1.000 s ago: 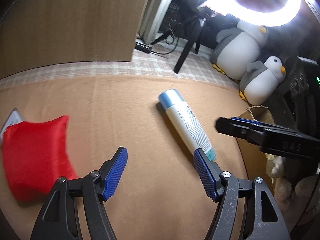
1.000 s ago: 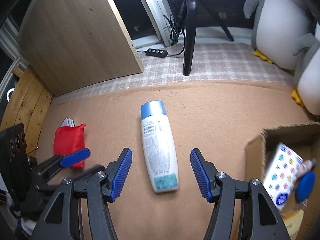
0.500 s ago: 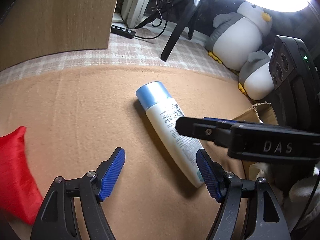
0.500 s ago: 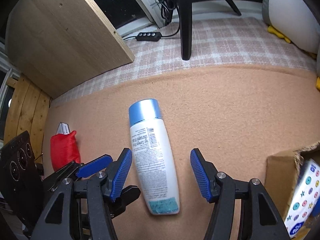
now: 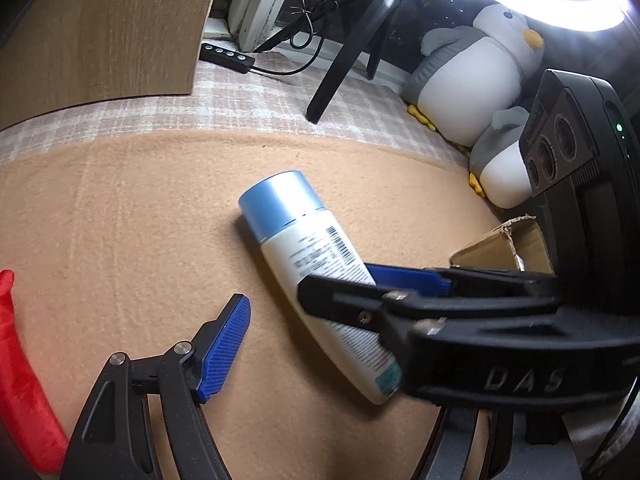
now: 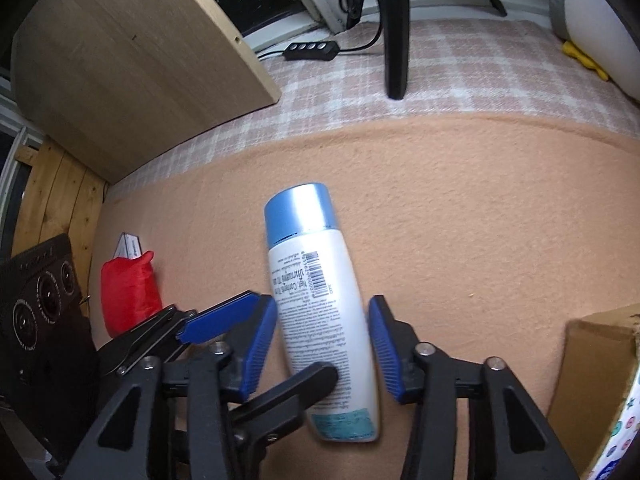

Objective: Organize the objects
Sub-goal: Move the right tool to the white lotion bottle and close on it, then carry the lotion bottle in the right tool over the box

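A white bottle with a blue cap (image 6: 320,300) lies on the tan blanket (image 6: 460,220); it also shows in the left wrist view (image 5: 312,264). My right gripper (image 6: 322,344) straddles the bottle's lower half, its blue pads close on both sides of the bottle with small gaps showing. In the left wrist view the right gripper (image 5: 400,292) reaches across the bottle from the right. My left gripper (image 5: 320,344) is open and empty, just left of the bottle; its right finger is hidden behind the right gripper. A red pouch (image 6: 130,292) lies at the left.
A cardboard box (image 6: 600,372) with items inside stands at the right edge. A wooden board (image 6: 132,68) leans at the back left. A tripod leg (image 6: 394,40), a cable switch (image 6: 312,50) and plush penguins (image 5: 472,80) stand on the checked cloth behind.
My right gripper moved forward over the bottle and its jaws narrowed around it. My left gripper shifted forward and right, so the red pouch slid toward the left edge of its view.
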Motion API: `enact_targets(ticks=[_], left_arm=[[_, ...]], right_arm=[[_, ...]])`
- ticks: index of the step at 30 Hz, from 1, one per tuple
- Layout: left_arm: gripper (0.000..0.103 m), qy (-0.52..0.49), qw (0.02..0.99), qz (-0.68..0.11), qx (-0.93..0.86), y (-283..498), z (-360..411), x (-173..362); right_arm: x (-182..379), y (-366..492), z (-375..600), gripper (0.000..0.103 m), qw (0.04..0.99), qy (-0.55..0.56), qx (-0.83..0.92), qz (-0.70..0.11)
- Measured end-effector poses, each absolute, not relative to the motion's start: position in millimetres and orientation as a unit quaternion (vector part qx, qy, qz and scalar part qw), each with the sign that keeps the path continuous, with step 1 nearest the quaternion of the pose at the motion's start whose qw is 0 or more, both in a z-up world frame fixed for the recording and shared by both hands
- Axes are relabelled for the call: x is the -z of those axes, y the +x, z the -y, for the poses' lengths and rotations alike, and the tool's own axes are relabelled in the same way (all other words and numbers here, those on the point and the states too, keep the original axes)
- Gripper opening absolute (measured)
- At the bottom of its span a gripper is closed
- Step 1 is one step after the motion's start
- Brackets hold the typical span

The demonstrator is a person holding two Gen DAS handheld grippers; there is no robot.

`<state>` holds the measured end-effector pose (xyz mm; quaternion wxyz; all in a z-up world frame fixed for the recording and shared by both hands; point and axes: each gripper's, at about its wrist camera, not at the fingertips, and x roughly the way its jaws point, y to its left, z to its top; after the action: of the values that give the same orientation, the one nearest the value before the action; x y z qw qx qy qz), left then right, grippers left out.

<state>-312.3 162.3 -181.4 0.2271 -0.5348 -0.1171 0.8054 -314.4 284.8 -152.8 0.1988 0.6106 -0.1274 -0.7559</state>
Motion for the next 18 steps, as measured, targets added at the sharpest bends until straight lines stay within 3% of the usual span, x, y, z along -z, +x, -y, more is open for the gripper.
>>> enact_targets(ticks=[5,18], left_arm=[[0.058,-0.535,0.238,0.121,-0.802,-311,-160,182],[0.056,-0.526,0.237,0.115,-0.809,-264,-159,172]], right_arm=[[155,-311,-279,0.038,0.203,0.610,0.753,0.138],[150,-269,-286,0.036,0.190,0.592,0.762,0.180]])
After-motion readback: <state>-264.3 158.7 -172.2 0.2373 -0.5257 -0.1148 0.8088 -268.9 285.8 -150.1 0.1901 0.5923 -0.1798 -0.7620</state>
